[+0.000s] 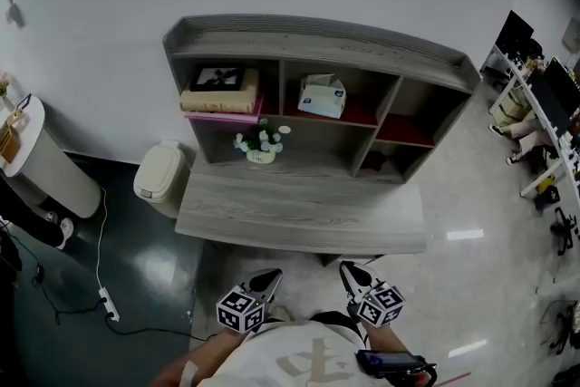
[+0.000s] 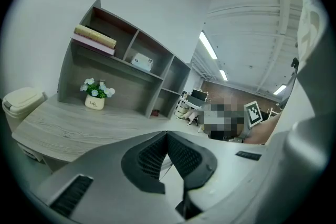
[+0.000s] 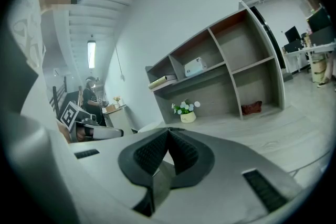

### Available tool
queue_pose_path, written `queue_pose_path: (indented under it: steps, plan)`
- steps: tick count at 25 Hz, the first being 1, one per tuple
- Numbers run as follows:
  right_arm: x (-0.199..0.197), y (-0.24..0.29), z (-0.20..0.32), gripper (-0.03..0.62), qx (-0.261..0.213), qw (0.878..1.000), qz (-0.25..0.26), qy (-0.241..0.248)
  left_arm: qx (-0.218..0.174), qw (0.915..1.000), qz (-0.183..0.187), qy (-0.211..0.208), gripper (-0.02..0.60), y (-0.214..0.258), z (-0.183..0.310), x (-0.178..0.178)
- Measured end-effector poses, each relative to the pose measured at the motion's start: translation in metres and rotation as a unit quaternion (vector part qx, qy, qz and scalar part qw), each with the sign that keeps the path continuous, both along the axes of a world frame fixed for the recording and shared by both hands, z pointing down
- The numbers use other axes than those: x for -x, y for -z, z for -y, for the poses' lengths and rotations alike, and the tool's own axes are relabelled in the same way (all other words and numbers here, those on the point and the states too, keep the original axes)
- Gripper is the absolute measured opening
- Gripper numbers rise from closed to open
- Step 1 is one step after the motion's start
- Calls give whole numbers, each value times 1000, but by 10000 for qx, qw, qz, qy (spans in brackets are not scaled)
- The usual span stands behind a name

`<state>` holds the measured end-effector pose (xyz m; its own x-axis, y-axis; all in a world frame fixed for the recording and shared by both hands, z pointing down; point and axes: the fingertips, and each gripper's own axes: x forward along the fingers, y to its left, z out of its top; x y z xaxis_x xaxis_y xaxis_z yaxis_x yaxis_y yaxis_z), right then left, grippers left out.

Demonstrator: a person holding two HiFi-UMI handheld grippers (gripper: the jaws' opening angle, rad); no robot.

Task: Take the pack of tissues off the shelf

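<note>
The white and blue pack of tissues (image 1: 322, 95) lies in the upper middle compartment of the grey wooden shelf unit (image 1: 317, 41). It also shows in the left gripper view as the tissue pack (image 2: 142, 61) and in the right gripper view as the tissue pack (image 3: 195, 66). My left gripper (image 1: 270, 276) and right gripper (image 1: 348, 271) hang close to my body, below the desk's front edge and far from the shelf. Both are shut with nothing between the jaws, seen as the left gripper (image 2: 167, 136) and the right gripper (image 3: 168, 132).
Books (image 1: 220, 100) lie in the upper left compartment, with a small flower pot (image 1: 261, 145) beneath on the desk top (image 1: 299, 208). A beige bin (image 1: 160, 172) stands left of the desk. A dark red object (image 3: 251, 107) sits in a lower right compartment. Office desks (image 1: 544, 118) stand at the right.
</note>
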<state>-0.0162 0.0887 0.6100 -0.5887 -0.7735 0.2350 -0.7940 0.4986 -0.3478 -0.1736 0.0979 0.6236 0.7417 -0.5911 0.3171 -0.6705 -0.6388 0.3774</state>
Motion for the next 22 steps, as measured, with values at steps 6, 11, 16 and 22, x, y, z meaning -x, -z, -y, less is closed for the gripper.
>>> queue_pose_path:
  steps: [6,11,16,22]
  plan:
    - [-2,-1,3,5,13,10000,-62,-67,46,10000,-53,60,3,-6,5,6]
    - [-8,-12,6,5,102,9999,-54,-124,104,9999,-2,13,3,-13,10,2]
    - [-15,-20,22,5,158,9998,31,-133,116,9999,85,12,3,-16,24,-5]
    - [-24,-17,65,5,29,9998,171,-60,-15,9997,213,96,3,-6,62,-13]
